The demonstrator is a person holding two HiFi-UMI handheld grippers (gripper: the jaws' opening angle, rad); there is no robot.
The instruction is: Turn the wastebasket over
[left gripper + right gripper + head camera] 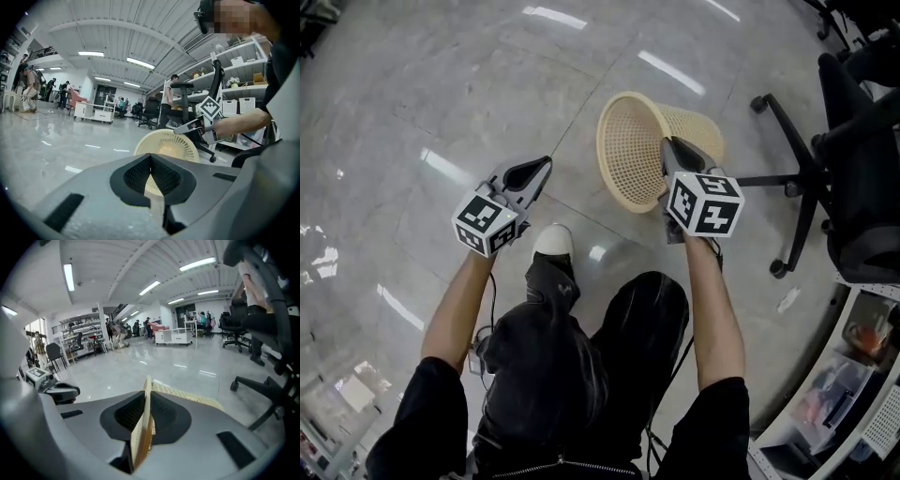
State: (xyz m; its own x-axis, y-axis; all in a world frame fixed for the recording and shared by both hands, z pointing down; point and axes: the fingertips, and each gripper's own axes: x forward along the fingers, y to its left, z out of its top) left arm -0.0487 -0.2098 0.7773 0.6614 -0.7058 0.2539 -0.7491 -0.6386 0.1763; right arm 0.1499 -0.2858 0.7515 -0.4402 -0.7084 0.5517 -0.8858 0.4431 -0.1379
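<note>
A beige mesh wastebasket is tipped on its side over the shiny floor, its open mouth facing me and to the left. My right gripper is shut on the right side of its rim; in the right gripper view the rim's edge runs upright between the pads of the right gripper. My left gripper is shut with nothing in it, a short way left of the basket and apart from it. In the left gripper view the left gripper points at the basket's mouth, with the right gripper on the rim.
A black office chair with a wheeled base stands just right of the basket. Shelving with bins is at the lower right. My white shoe is on the floor below the basket. People and furniture are far across the hall.
</note>
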